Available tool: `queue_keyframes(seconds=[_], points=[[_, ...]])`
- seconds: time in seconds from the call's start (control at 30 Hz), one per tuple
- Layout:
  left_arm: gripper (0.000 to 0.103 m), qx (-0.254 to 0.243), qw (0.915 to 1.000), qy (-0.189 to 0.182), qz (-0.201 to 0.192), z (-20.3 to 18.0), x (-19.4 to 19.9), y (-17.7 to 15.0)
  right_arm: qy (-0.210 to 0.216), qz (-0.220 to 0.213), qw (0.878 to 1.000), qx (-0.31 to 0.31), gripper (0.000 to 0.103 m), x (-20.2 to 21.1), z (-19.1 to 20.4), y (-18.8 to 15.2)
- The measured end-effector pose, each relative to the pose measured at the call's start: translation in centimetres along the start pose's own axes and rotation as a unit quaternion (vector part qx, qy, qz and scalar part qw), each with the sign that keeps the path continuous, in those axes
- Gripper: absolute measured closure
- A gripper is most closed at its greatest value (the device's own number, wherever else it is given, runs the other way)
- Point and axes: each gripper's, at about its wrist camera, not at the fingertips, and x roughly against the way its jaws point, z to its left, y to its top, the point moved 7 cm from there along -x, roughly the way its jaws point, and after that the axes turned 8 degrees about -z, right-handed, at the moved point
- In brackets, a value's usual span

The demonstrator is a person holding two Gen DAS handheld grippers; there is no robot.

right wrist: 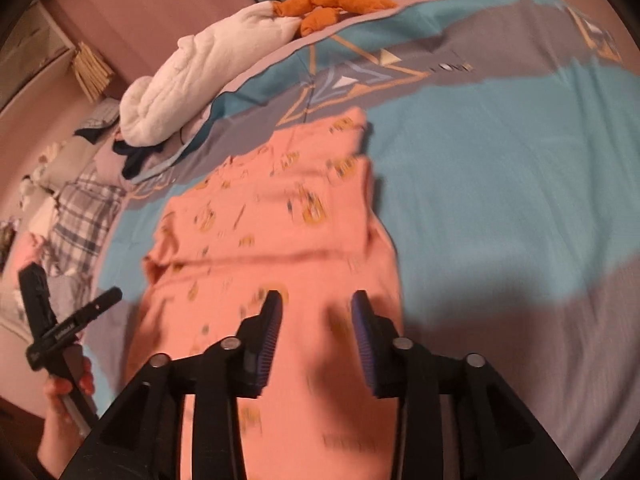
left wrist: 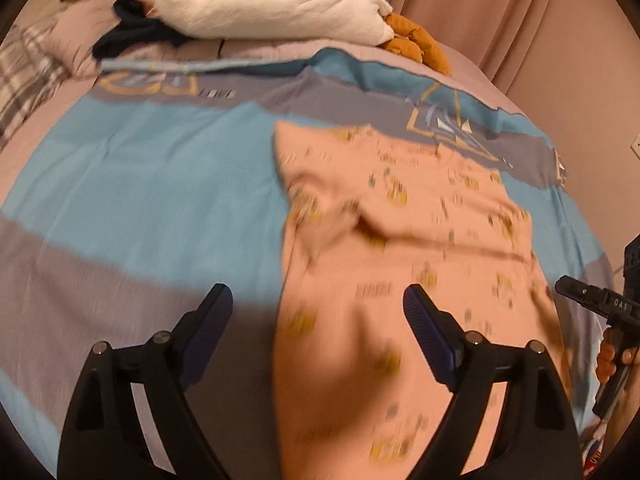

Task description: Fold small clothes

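Note:
A small pink garment with yellow prints (left wrist: 408,232) lies spread on the blue and grey bedspread (left wrist: 152,184); a fold line crosses it. It also shows in the right wrist view (right wrist: 280,224). My left gripper (left wrist: 318,300) is open and empty, hovering over the garment's near left edge. My right gripper (right wrist: 316,300) is open and empty, above the garment's near right part. The right gripper's body shows at the right edge of the left wrist view (left wrist: 600,304); the left gripper's body shows at the left in the right wrist view (right wrist: 68,324). Both views are motion-blurred.
A white plush blanket (left wrist: 276,0) and an orange soft toy (left wrist: 420,44) lie at the far side of the bed. Dark clothes (left wrist: 136,28) and a plaid pillow (left wrist: 24,72) lie far left. Pink curtains (left wrist: 520,12) hang behind.

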Motion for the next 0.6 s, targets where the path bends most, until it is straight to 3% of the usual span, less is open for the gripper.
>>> queue_keyframes(seconds=[0.27,0.6], points=[[0.015,0.056,0.9966,-0.035,0.05,0.6,1.9,-6.4,-0.013,0.029,0.998,-0.051,0.06,3.1,-3.7,-5.0],[0.017,0.07,0.9942,-0.054,0.061,0.4,2.6,-9.0,0.012,0.038,0.996,-0.077,0.06,3.2,-3.8,-6.7]])
